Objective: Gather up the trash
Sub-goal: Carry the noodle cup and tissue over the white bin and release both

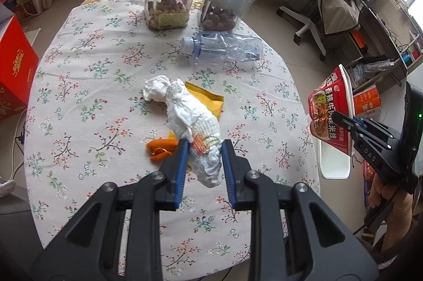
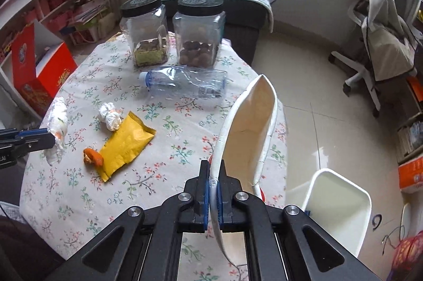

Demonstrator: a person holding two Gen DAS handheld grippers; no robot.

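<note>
Clearing under way: left gripper [image 1: 205, 149] clamps crumpled tissue [image 1: 195, 122]; right gripper [image 2: 213, 172] pinches noodle cup [image 2: 248, 127]; yellow wrapper [image 2: 127, 141], bottle [image 2: 185, 83], peel [image 2: 92, 156] remain.

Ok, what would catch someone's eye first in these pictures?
The left gripper pinches a crumpled white paper towel above the floral tablecloth. The right gripper clamps the rim of a squashed red instant-noodle bowl at the table's right edge, over a white plastic bin on the floor.

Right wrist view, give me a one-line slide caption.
Right gripper pinches an empty noodle bowl's rim above a floral tablecloth strewn with trash.
</note>
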